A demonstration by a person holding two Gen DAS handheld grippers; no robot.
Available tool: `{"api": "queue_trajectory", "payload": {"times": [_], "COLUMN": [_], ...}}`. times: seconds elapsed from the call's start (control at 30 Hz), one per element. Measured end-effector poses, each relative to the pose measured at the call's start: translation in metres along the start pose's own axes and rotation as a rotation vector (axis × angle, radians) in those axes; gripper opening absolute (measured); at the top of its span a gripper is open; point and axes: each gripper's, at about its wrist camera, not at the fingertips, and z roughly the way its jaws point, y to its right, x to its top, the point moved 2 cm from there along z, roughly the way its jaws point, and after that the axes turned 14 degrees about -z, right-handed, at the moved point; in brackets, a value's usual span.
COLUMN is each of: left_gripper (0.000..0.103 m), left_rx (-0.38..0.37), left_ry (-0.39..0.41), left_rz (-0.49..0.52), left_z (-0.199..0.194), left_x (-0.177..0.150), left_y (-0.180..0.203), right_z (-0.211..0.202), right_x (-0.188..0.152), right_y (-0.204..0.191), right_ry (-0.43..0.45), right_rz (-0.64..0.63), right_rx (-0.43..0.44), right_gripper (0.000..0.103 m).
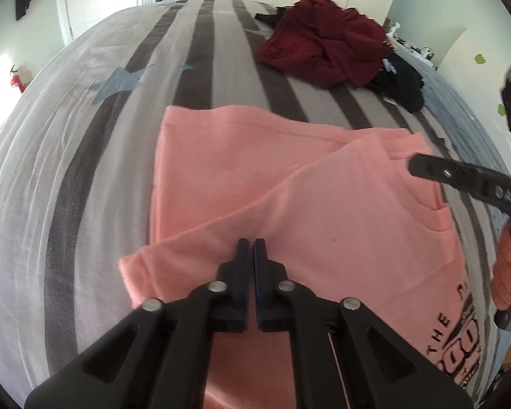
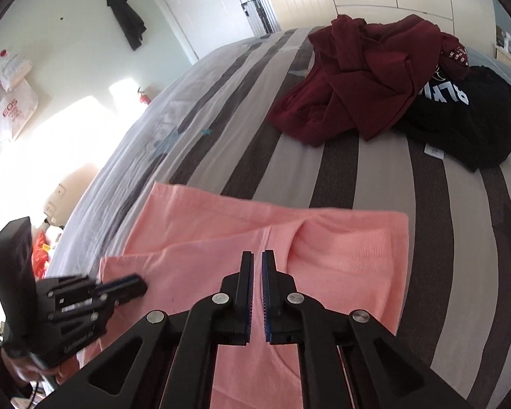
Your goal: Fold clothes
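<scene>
Mid-fold, pink T-shirt (image 1: 289, 187) flat on striped bed (image 1: 85, 170), sleeves tucked inward to square it; left gripper (image 1: 251, 242) pinched together, right gripper (image 2: 257, 255) nearly closed, apparently holding no cloth.

The pink shirt (image 1: 289, 184) carries a black print, and the word "THE" can be read at its lower right part; the rest of the print is cut off. On the black arm of the right claw (image 1: 413, 164) stand the white letters "DAS". On the black garment (image 2: 460, 122) white letters stand upside down, about "BLY", only partly seen. The white bag (image 2: 12, 116) on the wall shows "EOS" in red; the smaller lines under it are too small.
</scene>
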Motion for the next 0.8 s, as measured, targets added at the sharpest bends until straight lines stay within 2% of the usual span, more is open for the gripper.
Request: {"api": "queue_trajectory", "payload": {"times": [0.13,0.17,0.27,0.43,0.57,0.63,0.73,0.8], "left_gripper": [0.002,0.002,0.002,0.002,0.002,0.002,0.002,0.002], "left_rx": [0.007,0.012,0.018,-0.044,-0.093,-0.082,-0.025,-0.036], "left_ry": [0.012,0.014,0.014,0.038,0.027,0.012,-0.016,-0.01], "left_rz": [0.003,0.01,0.016,-0.007,0.057,0.091,0.112,0.092], "left_z": [-0.002,-0.003,-0.006,-0.021,-0.014,-0.003,0.018,0.02], "left_x": [0.001,0.0,0.0,0.007,0.012,0.015,0.012,0.014], "left_y": [-0.006,-0.006,-0.004,0.007,0.034,0.044,0.045,0.037], "right_z": [0.006,0.006,0.007,0.012,0.009,0.009,0.009,0.006], "right_x": [-0.025,-0.03,-0.028,-0.019,-0.021,-0.022,-0.026,-0.028], "right_y": [0.033,0.044,0.066,0.069,0.075,0.076,0.075,0.076], "right_ry": [-0.036,-0.036,-0.022,-0.027,-0.009,-0.012,-0.018,-0.019], "right_rz": [0.059,0.086,0.126,0.086,0.133,0.132,0.121,0.128], "right_rx": [-0.082,-0.099,-0.101,-0.108,-0.091,-0.099,-0.113,-0.124], "right_gripper": [0.006,0.0,0.0,0.0,0.0,0.0,0.0,0.0]}}
